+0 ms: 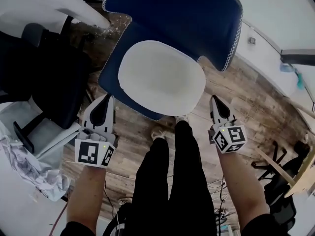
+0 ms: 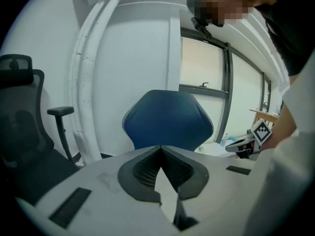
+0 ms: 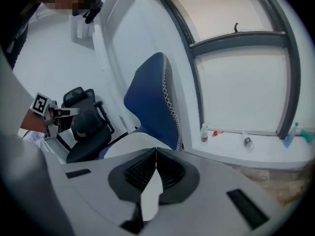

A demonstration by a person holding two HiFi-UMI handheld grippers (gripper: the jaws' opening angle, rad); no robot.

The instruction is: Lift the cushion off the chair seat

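A round white cushion (image 1: pixel 161 77) lies on the seat of a blue chair (image 1: pixel 177 14) with white stitched edging. My left gripper (image 1: pixel 108 99) hangs at the seat's front left corner, apart from the cushion, its jaws closed tip to tip with nothing between them. My right gripper (image 1: pixel 215 100) hangs off the seat's right side, also shut and empty. In the left gripper view the left gripper (image 2: pixel 160 148) points at the blue chair back (image 2: pixel 167 122). From the right gripper (image 3: pixel 156 151) I see the cushion (image 3: pixel 125 142) and chair (image 3: pixel 150 100) from the side.
A black office chair (image 1: pixel 54 77) stands close on the left, with crumpled white material (image 1: pixel 24 166) below it. The person's black-clad legs (image 1: pixel 172 181) stand in front of the seat. Wooden furniture (image 1: pixel 295 176) is at the right. Bottles (image 3: pixel 204 132) stand on a window sill.
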